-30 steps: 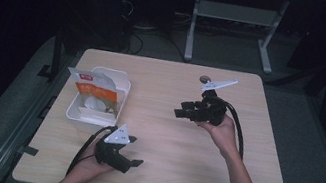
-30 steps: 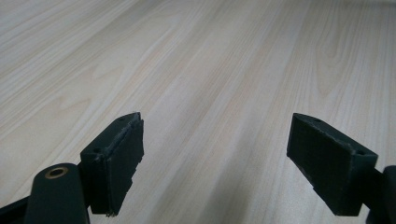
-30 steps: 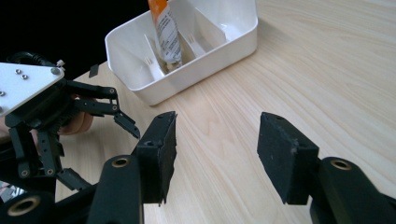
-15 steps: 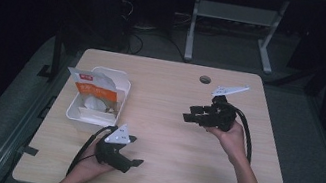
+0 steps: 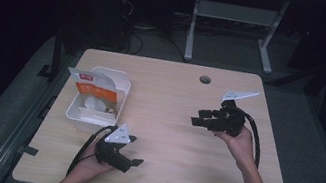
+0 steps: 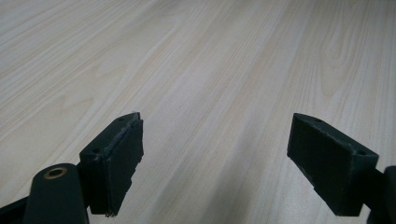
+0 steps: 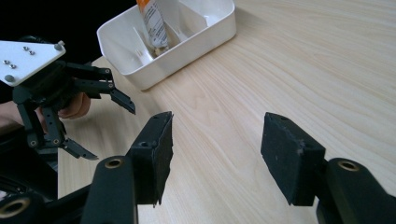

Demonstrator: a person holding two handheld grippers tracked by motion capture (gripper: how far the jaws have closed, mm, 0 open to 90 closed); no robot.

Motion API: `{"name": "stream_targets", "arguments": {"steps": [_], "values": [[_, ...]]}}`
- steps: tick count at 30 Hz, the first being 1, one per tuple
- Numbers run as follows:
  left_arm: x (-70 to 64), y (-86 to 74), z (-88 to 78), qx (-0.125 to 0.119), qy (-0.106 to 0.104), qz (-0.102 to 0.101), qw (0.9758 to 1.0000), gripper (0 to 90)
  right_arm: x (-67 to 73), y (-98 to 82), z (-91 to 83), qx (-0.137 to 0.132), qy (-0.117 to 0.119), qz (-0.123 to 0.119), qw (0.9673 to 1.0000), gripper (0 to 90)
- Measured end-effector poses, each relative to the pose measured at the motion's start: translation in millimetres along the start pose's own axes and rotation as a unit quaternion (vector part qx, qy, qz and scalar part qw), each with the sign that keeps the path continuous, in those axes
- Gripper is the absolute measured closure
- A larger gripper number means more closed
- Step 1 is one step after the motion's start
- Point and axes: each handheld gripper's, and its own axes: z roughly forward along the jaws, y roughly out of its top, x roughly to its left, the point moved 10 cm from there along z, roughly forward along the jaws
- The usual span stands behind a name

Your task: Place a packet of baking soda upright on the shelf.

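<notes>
A white plastic bin (image 5: 78, 107) stands at the table's left, and an orange-and-white packet (image 5: 93, 87) leans upright inside it with pale wrapped items beneath. My left gripper (image 5: 136, 151) rests low near the front edge, just right of the bin's near corner, open and empty. In its own view the left gripper (image 6: 215, 158) has its jaws spread over bare wood. My right gripper (image 5: 197, 117) is held above the table's right half, pointing left, open and empty. The right gripper view has my right gripper (image 7: 215, 158) looking toward the bin (image 7: 205, 35), the packet (image 7: 152, 21) and the left gripper (image 7: 111, 133).
The light wooden table (image 5: 162, 172) has a round cable hole (image 5: 205, 79) near its far edge. A cable (image 5: 256, 138) loops from the right gripper past the forearm. A metal desk frame (image 5: 235, 18) stands on the dark floor behind.
My right gripper has drifted a little to the right and toward the near side, still open. The left gripper and the bin have stayed put.
</notes>
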Motion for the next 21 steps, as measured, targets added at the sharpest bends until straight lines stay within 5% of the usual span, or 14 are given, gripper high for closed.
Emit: {"name": "stream_targets", "arguments": {"steps": [21], "values": [[1.3,-0.1,-0.3,0.0,0.002,0.0,1.0,17.9,-5.2,-22.0,-20.6,-0.004,-0.012,0.012,0.9998,41.8]]}}
